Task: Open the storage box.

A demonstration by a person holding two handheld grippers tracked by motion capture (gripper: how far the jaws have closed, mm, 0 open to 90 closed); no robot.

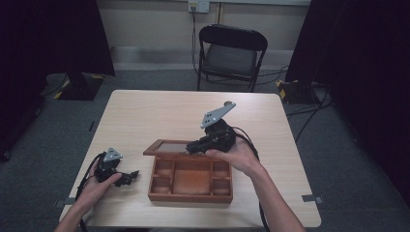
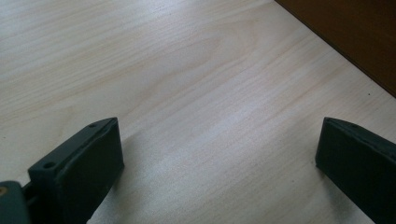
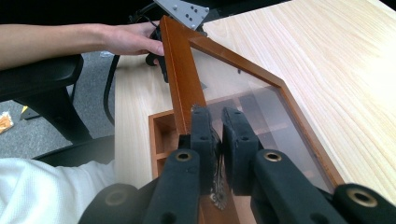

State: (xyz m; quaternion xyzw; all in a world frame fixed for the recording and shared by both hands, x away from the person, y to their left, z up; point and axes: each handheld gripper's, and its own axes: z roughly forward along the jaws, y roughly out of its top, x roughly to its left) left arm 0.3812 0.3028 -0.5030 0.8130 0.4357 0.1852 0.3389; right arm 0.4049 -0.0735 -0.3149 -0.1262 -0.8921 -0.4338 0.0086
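Right gripper (image 3: 218, 135) clamped on the metal clasp (image 3: 217, 193) at the front edge of the glass lid (image 3: 243, 98), lid raised and tilted above the wooden box (image 1: 191, 180) just below; left gripper (image 2: 219, 158) spread wide over bare counter (image 2: 187, 84), box (image 2: 350, 37) just beyond its right jaw.

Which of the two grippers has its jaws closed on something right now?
The right gripper, over the wooden box: its jaws are shut on the small metal clasp of the glass-paned lid, holding it raised. The left gripper rests on the table with its jaws wide apart.
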